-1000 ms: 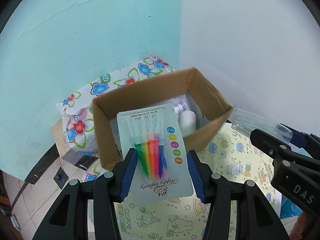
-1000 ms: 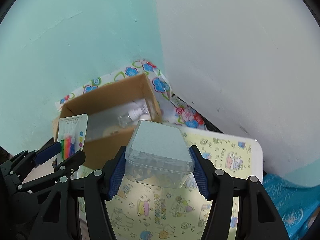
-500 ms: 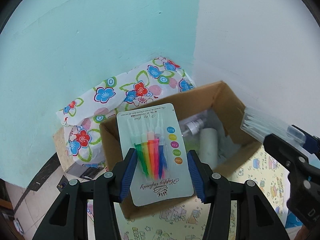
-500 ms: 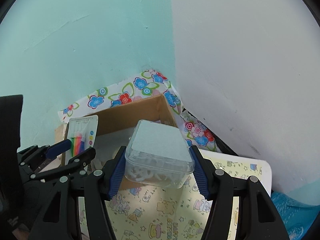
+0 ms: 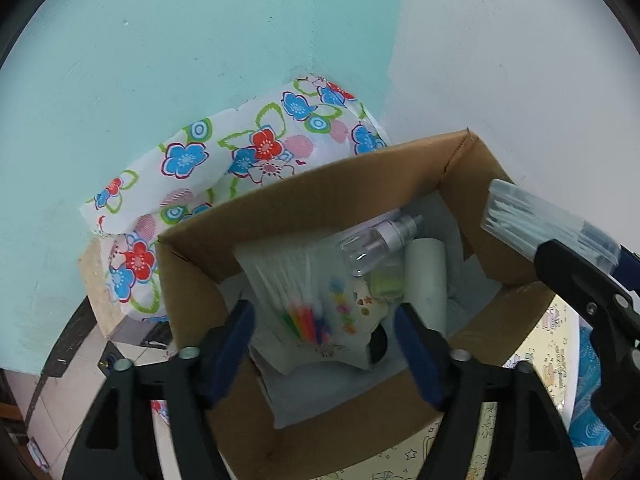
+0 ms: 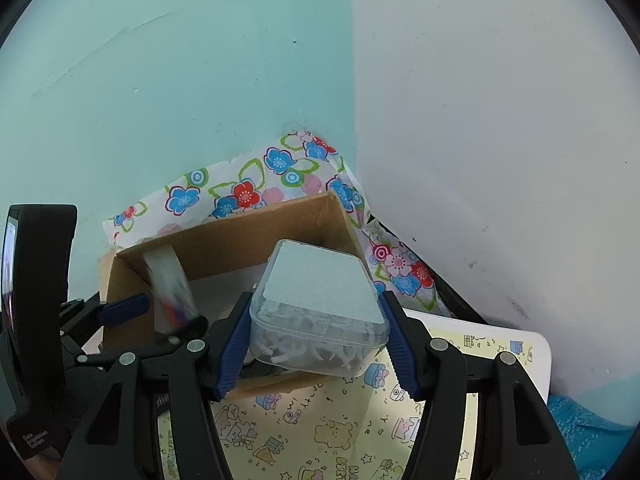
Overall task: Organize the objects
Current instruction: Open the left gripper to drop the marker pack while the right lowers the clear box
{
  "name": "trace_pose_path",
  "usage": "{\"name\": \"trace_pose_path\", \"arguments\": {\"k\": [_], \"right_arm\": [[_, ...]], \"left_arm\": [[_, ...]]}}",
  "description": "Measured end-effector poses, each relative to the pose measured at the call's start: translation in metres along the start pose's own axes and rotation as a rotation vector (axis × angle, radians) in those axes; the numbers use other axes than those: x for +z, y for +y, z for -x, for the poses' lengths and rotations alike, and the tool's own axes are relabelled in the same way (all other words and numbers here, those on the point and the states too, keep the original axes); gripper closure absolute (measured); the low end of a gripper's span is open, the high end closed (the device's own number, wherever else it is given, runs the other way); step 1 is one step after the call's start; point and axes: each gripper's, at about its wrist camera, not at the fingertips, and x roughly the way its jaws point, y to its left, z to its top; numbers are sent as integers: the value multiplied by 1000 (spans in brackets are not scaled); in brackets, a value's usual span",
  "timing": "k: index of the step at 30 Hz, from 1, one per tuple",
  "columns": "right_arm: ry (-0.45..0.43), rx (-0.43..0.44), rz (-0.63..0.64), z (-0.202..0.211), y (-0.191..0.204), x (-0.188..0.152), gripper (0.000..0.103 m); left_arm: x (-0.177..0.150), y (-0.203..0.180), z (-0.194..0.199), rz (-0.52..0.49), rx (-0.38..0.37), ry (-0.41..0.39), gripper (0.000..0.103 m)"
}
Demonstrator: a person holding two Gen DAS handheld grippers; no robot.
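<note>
Left wrist view: the left gripper (image 5: 324,332) has just been opening, and its blue pads now stand clear on either side of the pack (image 5: 298,304) of coloured picks. A second ago that pack was pinched flat between them above the near wall of the box (image 5: 304,196). Now it is blurred and lower, inside the box, over the white lining and beside the spray bottle (image 5: 380,240) and the white tube (image 5: 426,280); whether it has landed or is in mid-fall I cannot tell. So one item looks delivered. At the right edge the tub (image 5: 548,220) hangs over the box's right wall.

Right wrist view: the right gripper (image 6: 316,344) is clenched on the clear tub (image 6: 320,304) of white pieces, its grip unchanged over the second. The tub has moved from above the patterned mat (image 6: 360,432) to above the box's near right corner. On the left, the pack shows as a smear against the box's left wall. The tub seems next to go in, once the left gripper clears
</note>
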Motion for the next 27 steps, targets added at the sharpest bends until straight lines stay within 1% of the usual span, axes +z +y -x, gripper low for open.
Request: {"name": "trace_pose_path", "arguments": {"k": [5, 12, 14, 16, 19, 23, 26, 27], "right_arm": [[9, -4, 5, 1, 1, -1, 39], [6, -6, 31, 1, 12, 2, 39], [6, -3, 39, -2, 18, 4, 39], [8, 1, 47, -4, 23, 5, 39], [11, 4, 61, -10, 31, 7, 39], [25, 12, 62, -21, 34, 9, 39], [39, 20, 36, -28, 30, 9, 37], [41, 22, 30, -29, 29, 9, 29]], "left_arm": [[-3, 0, 7, -5, -9, -18, 22], [-8, 11, 18, 20, -18, -36, 20], [-9, 15, 21, 25, -33, -38, 20], [-10, 15, 23, 20, -41, -41, 20], [-11, 13, 26, 4, -33, -47, 20], [-11, 13, 27, -5, -39, -48, 19], [-10, 11, 26, -14, -40, -47, 19], [-10, 10, 26, -19, -42, -45, 19]]}}
